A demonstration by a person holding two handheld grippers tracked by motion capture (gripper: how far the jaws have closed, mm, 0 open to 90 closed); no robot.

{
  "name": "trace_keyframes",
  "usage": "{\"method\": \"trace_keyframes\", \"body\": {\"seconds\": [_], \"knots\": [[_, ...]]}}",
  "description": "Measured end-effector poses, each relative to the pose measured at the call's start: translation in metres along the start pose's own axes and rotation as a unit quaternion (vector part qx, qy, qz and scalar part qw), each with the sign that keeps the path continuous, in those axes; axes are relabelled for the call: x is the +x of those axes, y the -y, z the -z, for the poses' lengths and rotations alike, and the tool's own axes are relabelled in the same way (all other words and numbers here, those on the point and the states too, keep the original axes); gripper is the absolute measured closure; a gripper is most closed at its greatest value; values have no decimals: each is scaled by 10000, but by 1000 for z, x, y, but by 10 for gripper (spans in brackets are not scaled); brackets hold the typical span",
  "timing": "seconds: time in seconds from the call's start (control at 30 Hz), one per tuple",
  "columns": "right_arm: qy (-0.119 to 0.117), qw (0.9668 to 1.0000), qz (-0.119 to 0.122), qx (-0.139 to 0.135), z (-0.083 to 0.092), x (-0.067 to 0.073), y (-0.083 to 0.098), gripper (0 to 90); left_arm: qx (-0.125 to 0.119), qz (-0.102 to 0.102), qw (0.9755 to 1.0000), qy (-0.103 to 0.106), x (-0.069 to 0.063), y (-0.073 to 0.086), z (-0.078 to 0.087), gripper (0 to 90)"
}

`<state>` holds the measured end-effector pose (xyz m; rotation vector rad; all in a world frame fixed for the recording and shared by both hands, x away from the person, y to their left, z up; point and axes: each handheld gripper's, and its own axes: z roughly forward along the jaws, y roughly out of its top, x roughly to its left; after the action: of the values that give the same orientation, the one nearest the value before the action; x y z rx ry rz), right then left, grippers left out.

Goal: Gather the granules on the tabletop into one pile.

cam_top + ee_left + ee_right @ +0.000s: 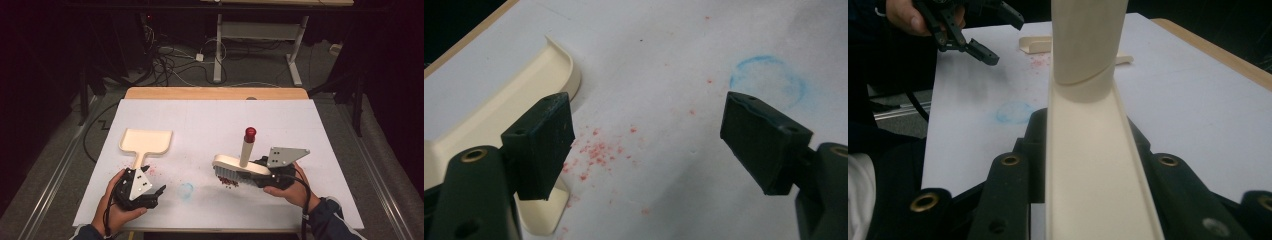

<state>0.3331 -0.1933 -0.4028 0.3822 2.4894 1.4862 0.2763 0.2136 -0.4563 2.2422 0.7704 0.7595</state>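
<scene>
A cream dustpan (146,140) lies flat at the left of the white sheet, its handle toward me. My left gripper (154,181) hovers just right of that handle, open and holding nothing; in the left gripper view its fingers (541,145) stand wide apart over red crumbs (596,150), with the dustpan (499,110) beside the left one. My right gripper (262,176) is shut on the end of a cream brush (239,166), whose handle with a red tip (250,133) stands upright. The brush (1093,170) runs out between the right gripper's (1088,135) jaws. More crumbs (229,180) lie under the bristles.
A faint blue ring (186,190) is drawn on the sheet between the two grippers. The sheet covers a wooden table (215,93) whose far edge shows. Beyond it are desk legs and cables on the floor. The sheet's far half is bare.
</scene>
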Motion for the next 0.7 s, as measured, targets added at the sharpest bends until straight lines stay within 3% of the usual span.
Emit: {"method": "trace_keyframes", "body": {"seconds": [0.37,0.53,0.7], "knots": [[441,9982,-362,193,61,17,18,673,-80,-38,9999,-69,1,-1,5,204],[676,9945,-610,516,79,21,34,672,-55,-82,9999,-22,-1,-1,3,204],[749,9898,-908,804,90,19,49,673,-15,-115,9999,35,-3,-2,1,205]]}}
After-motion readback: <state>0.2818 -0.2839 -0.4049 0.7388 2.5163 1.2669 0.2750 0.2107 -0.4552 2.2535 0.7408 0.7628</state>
